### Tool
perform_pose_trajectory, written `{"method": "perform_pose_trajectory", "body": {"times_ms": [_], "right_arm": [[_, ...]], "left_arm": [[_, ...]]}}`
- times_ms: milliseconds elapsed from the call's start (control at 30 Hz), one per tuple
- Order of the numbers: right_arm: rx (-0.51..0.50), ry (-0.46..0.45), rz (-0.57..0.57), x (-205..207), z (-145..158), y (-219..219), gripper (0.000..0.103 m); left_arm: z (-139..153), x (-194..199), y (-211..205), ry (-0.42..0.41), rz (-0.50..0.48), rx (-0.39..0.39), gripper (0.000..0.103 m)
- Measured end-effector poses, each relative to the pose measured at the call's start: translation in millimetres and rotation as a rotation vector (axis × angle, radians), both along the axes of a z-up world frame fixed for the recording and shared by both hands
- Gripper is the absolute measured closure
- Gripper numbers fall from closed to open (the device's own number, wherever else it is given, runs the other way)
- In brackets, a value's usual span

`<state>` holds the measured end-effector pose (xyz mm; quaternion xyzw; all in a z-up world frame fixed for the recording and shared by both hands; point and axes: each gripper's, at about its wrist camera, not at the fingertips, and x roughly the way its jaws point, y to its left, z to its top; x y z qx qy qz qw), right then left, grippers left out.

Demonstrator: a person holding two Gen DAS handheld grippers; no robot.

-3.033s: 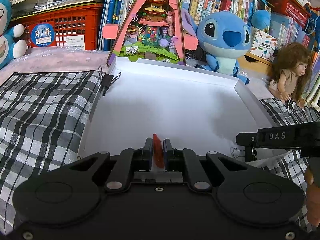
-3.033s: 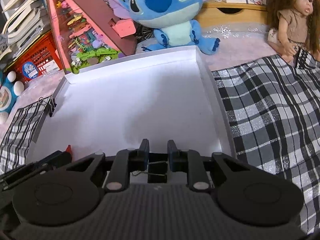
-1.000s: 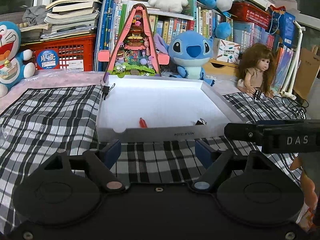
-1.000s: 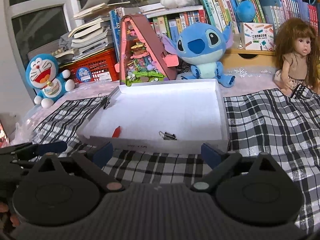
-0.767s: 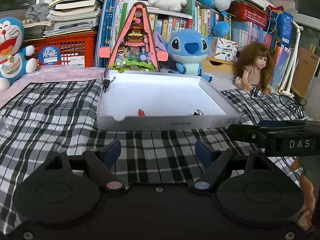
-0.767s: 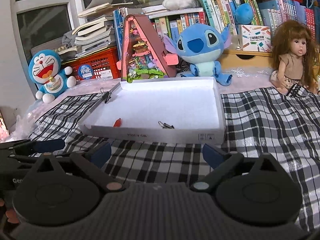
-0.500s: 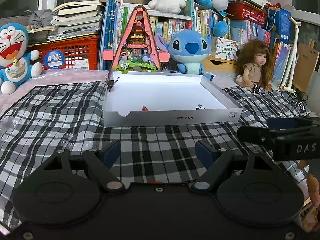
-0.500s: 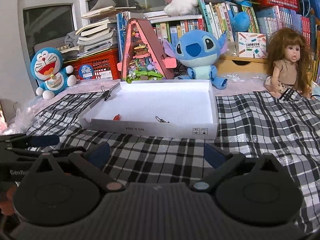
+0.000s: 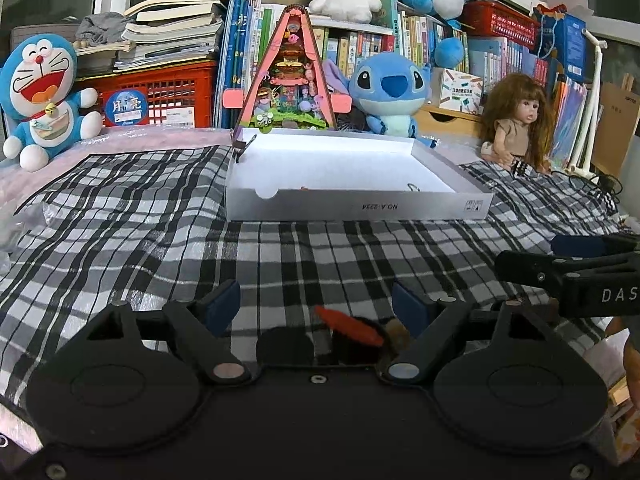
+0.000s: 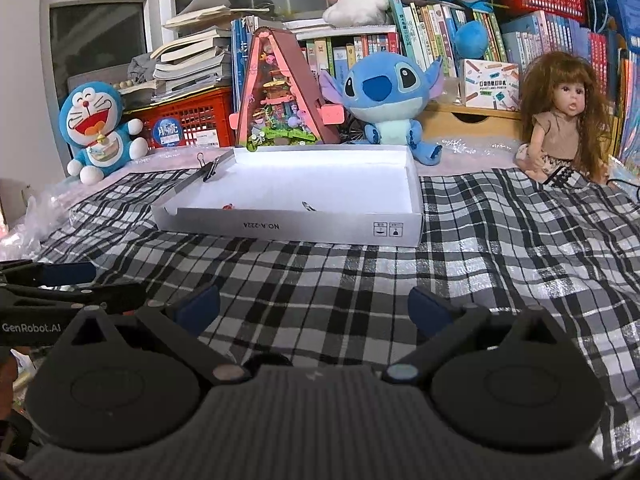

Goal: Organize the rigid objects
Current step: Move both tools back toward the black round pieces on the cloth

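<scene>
A shallow white box (image 9: 356,208) lies on the checked cloth in the middle distance. Inside it, just behind the front wall, a small red piece (image 10: 228,207) and a metal binder clip (image 10: 308,206) peek out. My left gripper (image 9: 316,304) is open and well short of the box. Low between its fingers lie a red-orange piece (image 9: 348,322), two black round things (image 9: 285,346) and a brown bit (image 9: 398,332), untouched. My right gripper (image 10: 314,308) is open too, with only cloth between its blue pads (image 10: 198,308).
A black binder clip (image 10: 210,170) is clamped on the box's left rim. Behind the box stand a pink triangular toy house (image 9: 292,80), a blue plush (image 9: 394,92), a doll (image 9: 516,120), a red crate (image 9: 160,96) and bookshelves. Crinkled plastic (image 10: 28,220) lies at the far left.
Both grippers have drawn back from the box and sunk a little, staying open. The box looks farther off. Small pieces have come into view under the left gripper's fingers.
</scene>
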<state>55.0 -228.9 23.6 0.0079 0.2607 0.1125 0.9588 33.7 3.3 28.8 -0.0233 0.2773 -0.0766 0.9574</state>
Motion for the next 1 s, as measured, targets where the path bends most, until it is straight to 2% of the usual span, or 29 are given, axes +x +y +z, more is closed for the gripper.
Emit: {"method": "perform_pose_trajectory", "body": {"times_ms": [367,700,1000], "right_arm": [[-0.023,-0.017,-0.004,-14.8,-10.5,3.7,0.000],[-0.058,-0.049,-0.007,-25.8,-14.2,5.7,0.000],[-0.083,-0.042,0.006,-32.3,-19.2,7.8,0.000]], "left_arm": [[-7.9,-16.0,-5.1,-0.028,-0.012,0.037,0.021],[-14.3,-25.6,-3.3,-0.026,-0.013,0.041,0.021],[-22.0,-31.6,-4.0,-0.007,-0.010,0.045,0.021]]}}
